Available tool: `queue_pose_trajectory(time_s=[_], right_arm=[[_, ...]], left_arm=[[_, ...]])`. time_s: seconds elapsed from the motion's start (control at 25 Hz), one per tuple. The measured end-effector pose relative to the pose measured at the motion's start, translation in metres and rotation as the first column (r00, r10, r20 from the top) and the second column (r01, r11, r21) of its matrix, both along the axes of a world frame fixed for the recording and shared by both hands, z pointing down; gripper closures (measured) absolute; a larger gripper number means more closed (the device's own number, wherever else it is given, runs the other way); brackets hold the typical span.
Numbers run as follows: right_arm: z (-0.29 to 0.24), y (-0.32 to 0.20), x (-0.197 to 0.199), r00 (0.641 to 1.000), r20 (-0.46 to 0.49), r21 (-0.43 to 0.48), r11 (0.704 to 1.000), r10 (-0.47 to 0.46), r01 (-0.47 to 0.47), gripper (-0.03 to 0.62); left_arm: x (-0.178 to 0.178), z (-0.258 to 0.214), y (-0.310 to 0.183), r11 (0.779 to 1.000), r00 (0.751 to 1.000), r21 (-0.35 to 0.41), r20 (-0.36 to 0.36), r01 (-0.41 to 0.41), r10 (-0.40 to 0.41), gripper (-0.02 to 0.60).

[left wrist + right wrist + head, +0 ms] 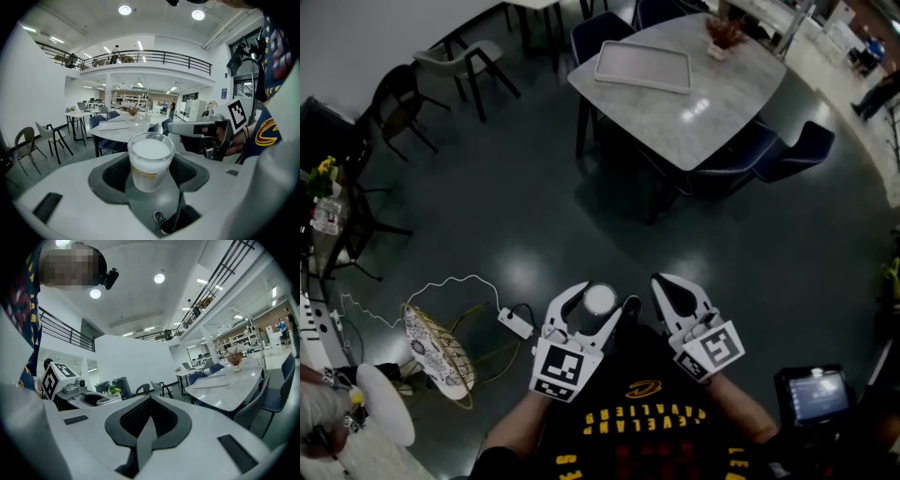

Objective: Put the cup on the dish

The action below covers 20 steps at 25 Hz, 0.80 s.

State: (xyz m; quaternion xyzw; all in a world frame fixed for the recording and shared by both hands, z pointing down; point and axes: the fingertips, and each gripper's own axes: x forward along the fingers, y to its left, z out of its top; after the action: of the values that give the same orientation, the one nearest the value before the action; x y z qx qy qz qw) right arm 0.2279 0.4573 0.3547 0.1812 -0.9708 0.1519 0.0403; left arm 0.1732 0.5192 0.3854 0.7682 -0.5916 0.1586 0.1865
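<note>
Between the jaws of my left gripper (596, 313) stands a white paper cup (600, 298), upright, with the pads pressing its sides. In the left gripper view the cup (149, 161) fills the gap of the left gripper (150, 180). My right gripper (664, 281) hangs just right of it, shut with nothing in it; in its own view the right gripper (150, 399) has its pads together. Both are held over dark floor in front of the person's body. Ahead stands a grey table (712, 103) bearing a flat rectangular tray (642, 66). No other dish shows.
A small potted plant (725, 36) stands on the table's far side, with blue chairs (802, 150) around it. A white cable and power strip (516, 322) lie on the floor at left, beside a patterned wire-framed object (436, 352). A screen device (814, 394) sits at bottom right.
</note>
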Motion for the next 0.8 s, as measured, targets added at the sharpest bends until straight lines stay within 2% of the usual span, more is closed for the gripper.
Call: queue_pose_trajectory(time_s=[0.32,0.56,0.8], right_arm=[[0.003,-0.056,0.001,1.0,0.011,0.0,1.0,-0.024,0.024,0.591],[0.011,-0.077,-0.013,0.999,0.016,-0.021,0.999,-0.041,0.041,0.591],[0.015,-0.102,-0.04,1.0,0.0,-0.014,1.0,-0.022,0.022,0.591]], left_arm=[[-0.012,0.002,-0.05,0.998,0.997,-0.002,0.039,0.07,-0.07,0.321],[-0.03,0.006,-0.076,0.995,0.995,-0.005,0.013,0.098,-0.097,0.321],[-0.069,0.013,-0.101,0.994,0.994,-0.005,-0.004,0.107,-0.107,0.321]])
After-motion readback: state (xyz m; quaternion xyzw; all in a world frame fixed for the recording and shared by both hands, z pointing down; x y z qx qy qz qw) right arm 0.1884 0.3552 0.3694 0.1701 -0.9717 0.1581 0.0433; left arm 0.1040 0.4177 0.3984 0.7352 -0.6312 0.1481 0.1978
